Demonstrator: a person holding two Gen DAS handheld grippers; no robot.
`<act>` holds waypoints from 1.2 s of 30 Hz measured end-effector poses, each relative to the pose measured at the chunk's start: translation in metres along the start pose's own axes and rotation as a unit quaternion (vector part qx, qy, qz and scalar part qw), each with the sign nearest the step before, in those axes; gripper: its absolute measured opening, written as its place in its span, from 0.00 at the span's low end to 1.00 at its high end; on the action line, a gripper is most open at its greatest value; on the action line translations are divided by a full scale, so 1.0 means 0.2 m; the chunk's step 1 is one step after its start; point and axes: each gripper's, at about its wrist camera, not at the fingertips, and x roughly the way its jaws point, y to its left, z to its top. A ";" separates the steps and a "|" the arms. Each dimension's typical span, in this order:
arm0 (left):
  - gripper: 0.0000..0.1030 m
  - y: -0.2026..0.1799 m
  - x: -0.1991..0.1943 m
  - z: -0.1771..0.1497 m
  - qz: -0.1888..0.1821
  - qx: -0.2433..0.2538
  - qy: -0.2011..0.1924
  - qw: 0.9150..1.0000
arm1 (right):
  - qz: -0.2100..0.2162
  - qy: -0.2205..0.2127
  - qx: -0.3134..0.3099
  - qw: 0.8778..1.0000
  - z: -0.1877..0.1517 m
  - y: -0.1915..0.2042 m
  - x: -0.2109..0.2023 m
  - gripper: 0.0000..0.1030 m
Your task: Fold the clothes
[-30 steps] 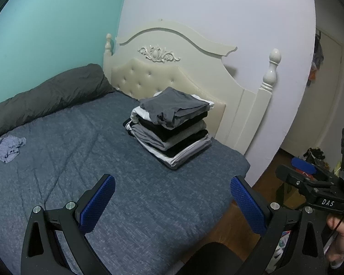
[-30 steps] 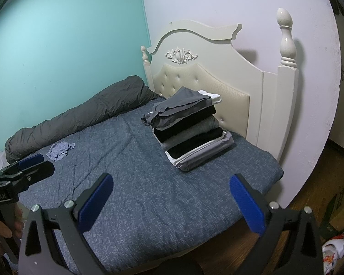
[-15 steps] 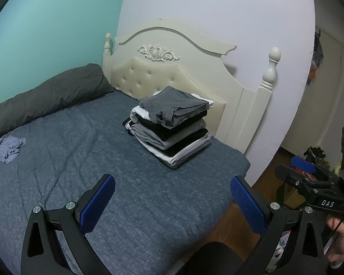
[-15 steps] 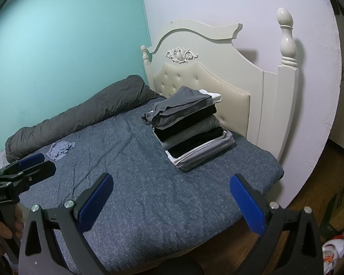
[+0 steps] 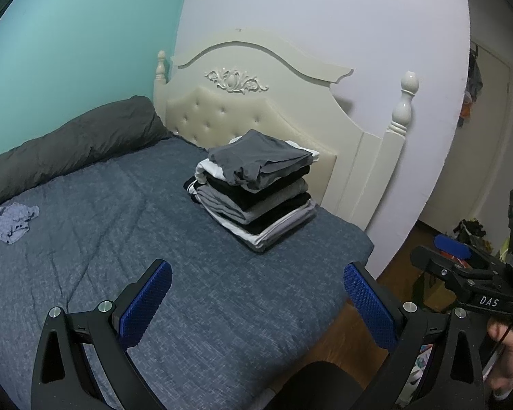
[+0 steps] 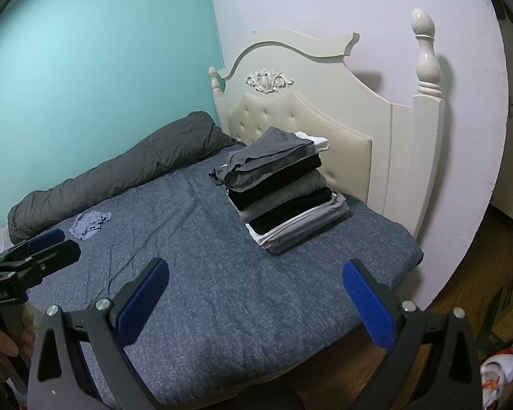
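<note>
Your left tool (image 5: 256, 294) hangs above the near edge of the bed (image 5: 85, 256) with its blue pads spread wide and nothing between them, and your right tool (image 6: 254, 294) hangs the same way, wide apart and empty, over the same near edge. The stack of folded clothes (image 5: 256, 188) sits on the bed's blue-grey cover close to the cream headboard (image 5: 249, 102), toward the bed's right side; a dark grey piece lies on top, with black, grey and white layers under it. One small crumpled light-blue garment (image 5: 12, 220) lies loose on the cover, well apart from the stack, just beside the rolled grey duvet (image 5: 68, 147) that runs along the bed's far side against the teal wall (image 5: 68, 34). Neither tool touches the stack or the loose garment. In the left wrist view your right tool shows at the edge beyond the bed's right corner, held in your hand (image 5: 506, 358); in the right wrist view your left tool shows above the bed's left part.
</note>
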 end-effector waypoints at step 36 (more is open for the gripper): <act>0.99 -0.01 0.00 0.00 -0.002 -0.006 0.003 1.000 | -0.001 -0.002 0.004 1.000 0.01 -0.03 0.01 0.99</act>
